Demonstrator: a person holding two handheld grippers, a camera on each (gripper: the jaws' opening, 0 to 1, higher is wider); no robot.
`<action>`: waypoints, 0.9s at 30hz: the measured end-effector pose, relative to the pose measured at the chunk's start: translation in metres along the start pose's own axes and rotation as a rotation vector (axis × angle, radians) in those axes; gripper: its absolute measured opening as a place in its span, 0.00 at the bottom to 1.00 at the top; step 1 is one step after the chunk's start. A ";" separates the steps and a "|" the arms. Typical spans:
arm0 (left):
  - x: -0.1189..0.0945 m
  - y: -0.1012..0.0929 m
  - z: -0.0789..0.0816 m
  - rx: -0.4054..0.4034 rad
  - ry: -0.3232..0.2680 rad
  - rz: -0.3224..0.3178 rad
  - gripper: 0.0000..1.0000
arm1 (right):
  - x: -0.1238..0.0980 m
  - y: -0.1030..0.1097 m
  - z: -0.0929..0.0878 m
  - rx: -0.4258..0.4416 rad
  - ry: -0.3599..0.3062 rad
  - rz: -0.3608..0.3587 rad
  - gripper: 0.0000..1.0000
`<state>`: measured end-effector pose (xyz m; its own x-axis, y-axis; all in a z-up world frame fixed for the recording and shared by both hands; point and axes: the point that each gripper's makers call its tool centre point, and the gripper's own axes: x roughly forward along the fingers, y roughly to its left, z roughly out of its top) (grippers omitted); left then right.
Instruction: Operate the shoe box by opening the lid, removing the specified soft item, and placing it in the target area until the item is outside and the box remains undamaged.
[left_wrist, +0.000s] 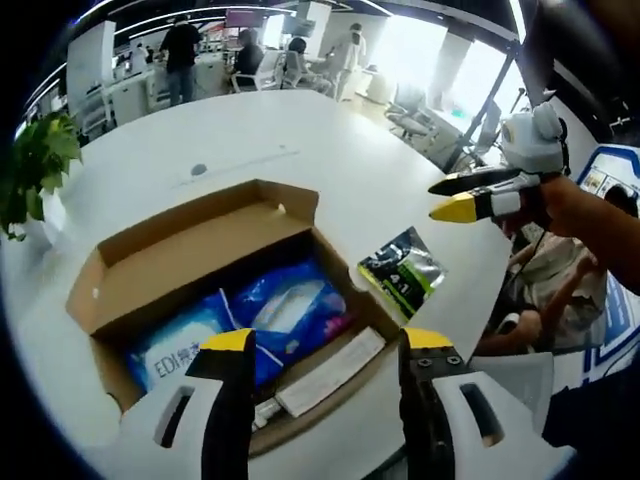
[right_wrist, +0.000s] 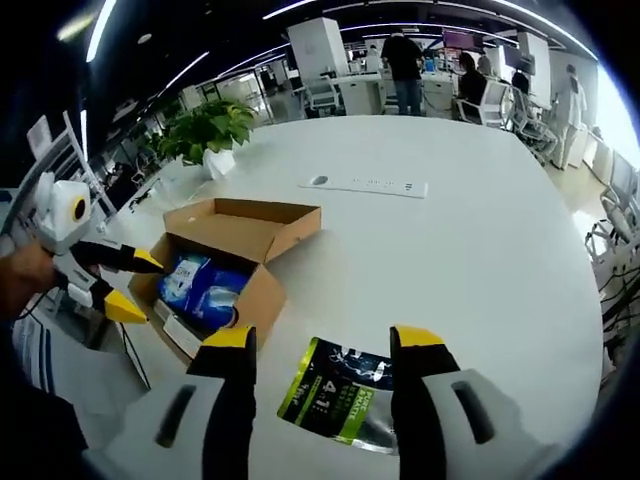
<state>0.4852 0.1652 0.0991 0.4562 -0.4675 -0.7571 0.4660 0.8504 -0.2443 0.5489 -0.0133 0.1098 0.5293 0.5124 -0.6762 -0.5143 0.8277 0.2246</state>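
Two blue packs (left_wrist: 250, 325) lie inside one open box (left_wrist: 150, 262); one green pouch (right_wrist: 338, 396) lies outside on the table (right_wrist: 450, 240). Both grippers, left (left_wrist: 326, 345) and right (right_wrist: 323, 338), are spread and empty. I think left should descend slowly, pinch a pack's middle, avoid the flaps.

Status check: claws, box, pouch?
Left claw open, empty, over open box. Right claw open, empty, above green-black pouch lying on table. Blue packs inside box. Nothing in the way.
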 end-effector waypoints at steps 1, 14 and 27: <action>-0.002 0.005 -0.002 -0.011 -0.003 0.005 0.57 | 0.002 0.005 0.003 -0.009 -0.004 0.007 0.50; -0.028 0.051 -0.020 -0.065 -0.013 0.050 0.56 | 0.024 0.062 0.022 -0.064 0.005 0.066 0.47; -0.036 0.082 -0.045 -0.103 0.001 0.066 0.54 | 0.054 0.120 0.024 -0.111 0.037 0.138 0.43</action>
<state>0.4727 0.2623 0.0796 0.4823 -0.4092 -0.7746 0.3546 0.8997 -0.2545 0.5316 0.1191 0.1174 0.4244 0.6088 -0.6703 -0.6529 0.7186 0.2393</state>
